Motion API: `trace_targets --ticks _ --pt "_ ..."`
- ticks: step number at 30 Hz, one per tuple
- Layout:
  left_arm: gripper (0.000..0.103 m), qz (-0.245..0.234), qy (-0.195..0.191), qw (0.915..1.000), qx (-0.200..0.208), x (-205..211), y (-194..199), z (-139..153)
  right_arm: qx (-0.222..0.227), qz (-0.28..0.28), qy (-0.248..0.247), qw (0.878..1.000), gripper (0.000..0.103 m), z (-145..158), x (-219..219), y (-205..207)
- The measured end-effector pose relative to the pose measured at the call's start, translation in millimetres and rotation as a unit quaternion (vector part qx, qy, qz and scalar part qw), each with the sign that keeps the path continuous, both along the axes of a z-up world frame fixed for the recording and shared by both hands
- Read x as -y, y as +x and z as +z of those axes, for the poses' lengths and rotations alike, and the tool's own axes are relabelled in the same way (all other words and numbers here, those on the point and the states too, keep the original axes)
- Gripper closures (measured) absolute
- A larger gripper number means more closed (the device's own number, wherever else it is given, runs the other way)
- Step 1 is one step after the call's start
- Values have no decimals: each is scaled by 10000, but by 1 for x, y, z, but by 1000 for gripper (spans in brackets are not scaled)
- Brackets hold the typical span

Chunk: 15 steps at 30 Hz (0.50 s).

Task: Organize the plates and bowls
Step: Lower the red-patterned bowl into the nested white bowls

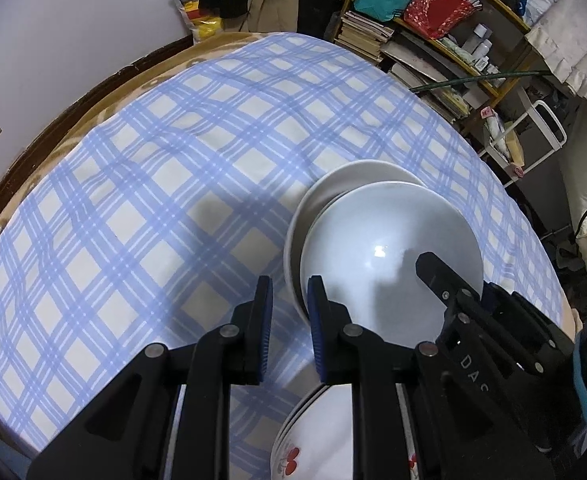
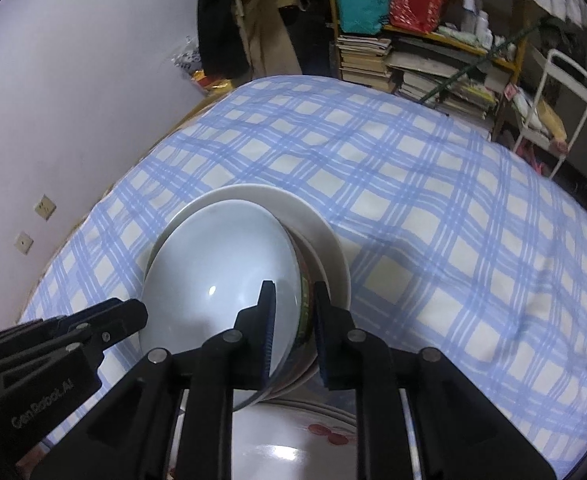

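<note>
Straddling the pale bowl's (image 2: 229,272) rim with narrowly parted jaws, the right claw (image 2: 293,332) seemed mid-stacking onto the plate (image 2: 333,248) beyond it, the left claw (image 1: 289,328) slightly open and empty, cherry-print dishes (image 1: 313,440) beneath it left.

Supporting surface: a bed (image 1: 25,184) with a dark wooden edge, set against a pale wall. A tan blanket (image 1: 105,108) shows along the wall side. Over it lies a blue-and-cream checked sheet (image 1: 153,208), mildly creased, covering nearly the whole visible surface.

Directly on the sheet: a wide white plate (image 2: 325,232), carrying a stack of bowls with a pale grey-white bowl (image 2: 229,264) uppermost. Nearer the cameras, at the lower edge of both views, sits a white plate with red cherry print (image 1: 313,448), partly hidden. It lies just beside the first plate.
</note>
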<state>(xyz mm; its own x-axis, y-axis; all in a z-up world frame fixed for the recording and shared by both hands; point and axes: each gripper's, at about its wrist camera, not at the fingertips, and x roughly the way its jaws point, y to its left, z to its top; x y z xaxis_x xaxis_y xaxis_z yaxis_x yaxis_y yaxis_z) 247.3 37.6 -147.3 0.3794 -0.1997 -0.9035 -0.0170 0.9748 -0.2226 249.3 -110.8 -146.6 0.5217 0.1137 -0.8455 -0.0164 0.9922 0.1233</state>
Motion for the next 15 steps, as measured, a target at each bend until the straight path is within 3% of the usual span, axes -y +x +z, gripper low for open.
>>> trace_targets --ticks 7,11,13,15 --pt "83 18 91 9999 -69 0 1 -4 12 231 -255 9994 83 4 -7 1" --pt "84 94 175 9997 -112 -3 2 -6 4 284 -141 9995 82 6 -5 0" --pt "84 196 319 9992 -159 -6 4 -10 27 278 -122 9995 77 7 -2 -1" --pt "84 270 121 9992 -277 -13 5 -14 181 223 -172 9994 60 10 1 -4"
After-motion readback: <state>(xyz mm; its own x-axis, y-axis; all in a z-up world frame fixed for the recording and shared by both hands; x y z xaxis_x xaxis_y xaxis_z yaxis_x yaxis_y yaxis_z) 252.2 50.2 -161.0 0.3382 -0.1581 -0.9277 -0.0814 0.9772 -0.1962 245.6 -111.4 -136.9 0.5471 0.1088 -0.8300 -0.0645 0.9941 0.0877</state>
